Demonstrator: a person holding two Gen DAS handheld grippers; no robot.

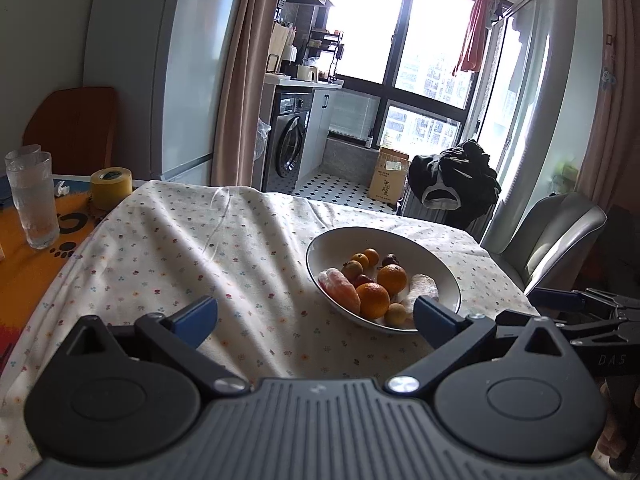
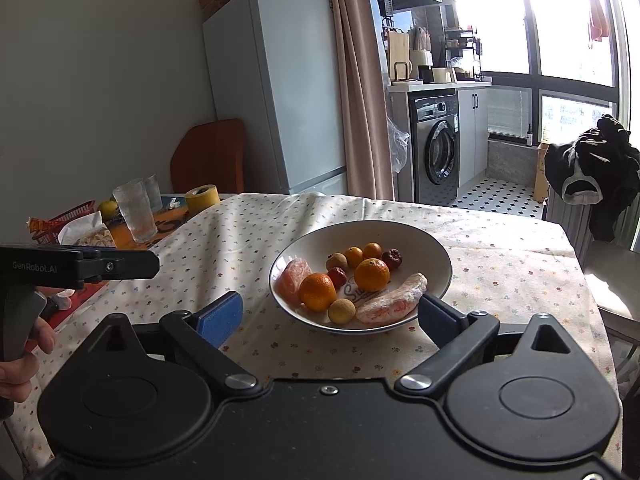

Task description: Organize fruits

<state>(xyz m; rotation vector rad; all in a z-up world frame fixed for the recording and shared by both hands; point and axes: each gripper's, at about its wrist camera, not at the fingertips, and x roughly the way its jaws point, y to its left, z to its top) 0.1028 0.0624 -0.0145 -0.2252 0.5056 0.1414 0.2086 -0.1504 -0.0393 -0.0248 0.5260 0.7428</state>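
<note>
Fruits: heaped in bowl [image 2: 434, 256], just beyond right gripper [image 2: 330, 314], nearer than left gripper [image 1: 316, 316]; both jaws apart, empty.

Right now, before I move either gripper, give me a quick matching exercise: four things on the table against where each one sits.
Things:
1. wrapped peeled fruit
2. yellow tape roll
3. drinking glass
4. bowl

Places:
a. on the floral tablecloth, in front of both open grippers
b. inside the bowl, at its near right rim
c. far left, beside the yellow tape roll, on the orange mat
d. at the far left edge of the floral tablecloth, behind the glass

Pairs: 1-b, 2-d, 3-c, 4-a
</note>
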